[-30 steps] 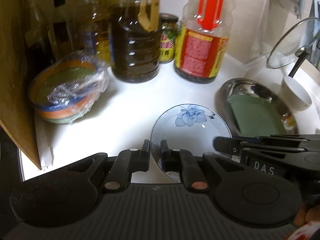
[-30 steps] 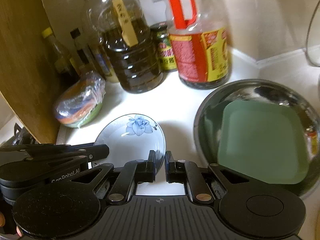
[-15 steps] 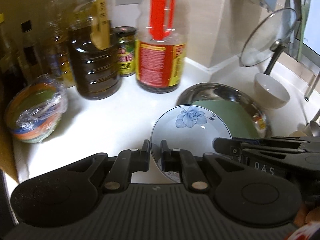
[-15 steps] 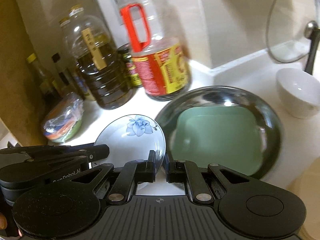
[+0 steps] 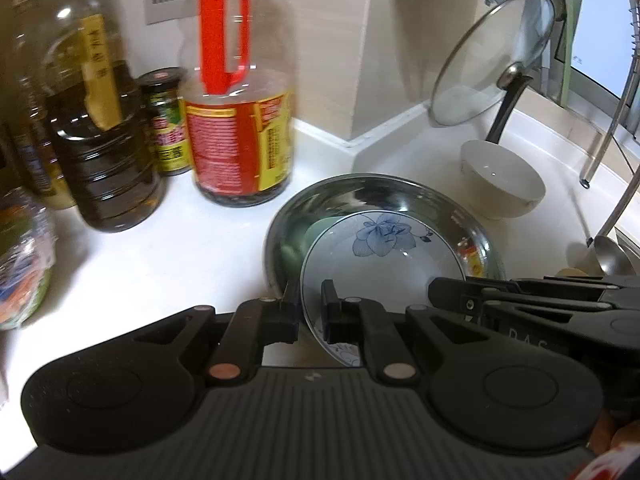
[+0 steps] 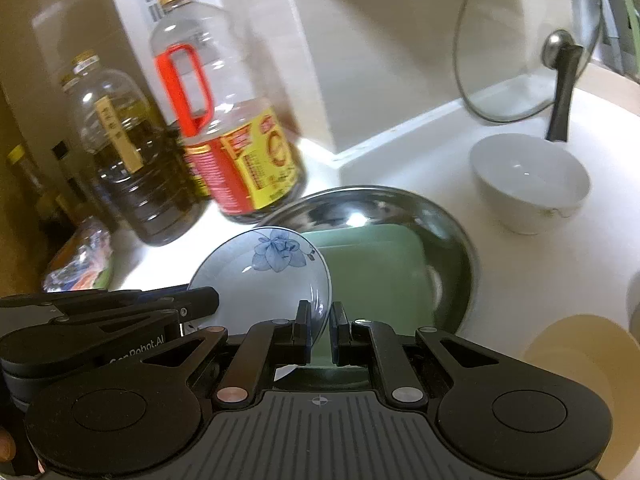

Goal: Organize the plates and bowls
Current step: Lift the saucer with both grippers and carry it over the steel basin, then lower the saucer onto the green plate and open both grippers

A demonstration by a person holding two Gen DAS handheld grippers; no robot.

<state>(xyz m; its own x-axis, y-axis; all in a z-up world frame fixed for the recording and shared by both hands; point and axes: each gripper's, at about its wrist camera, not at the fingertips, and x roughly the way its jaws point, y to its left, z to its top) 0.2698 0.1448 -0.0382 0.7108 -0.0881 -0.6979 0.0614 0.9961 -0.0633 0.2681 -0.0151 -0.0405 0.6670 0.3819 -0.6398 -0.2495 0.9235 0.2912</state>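
At nine o'clock in my left view, a plastic-wrapped stack of coloured bowls sits on the white tabletop, with a dark oil jug with a yellow handle and a red-handled bottle with a red and yellow label at eleven and twelve o'clock. My left gripper pinches the near rim of the white round plate with a blue flower, fingers narrow on it. My right gripper clamps the same plate's other edge, fingers also narrow. The plate hangs over the shiny steel basin, which holds a square green dish. At two o'clock stands a white ceramic bowl, beneath a leaning glass lid.
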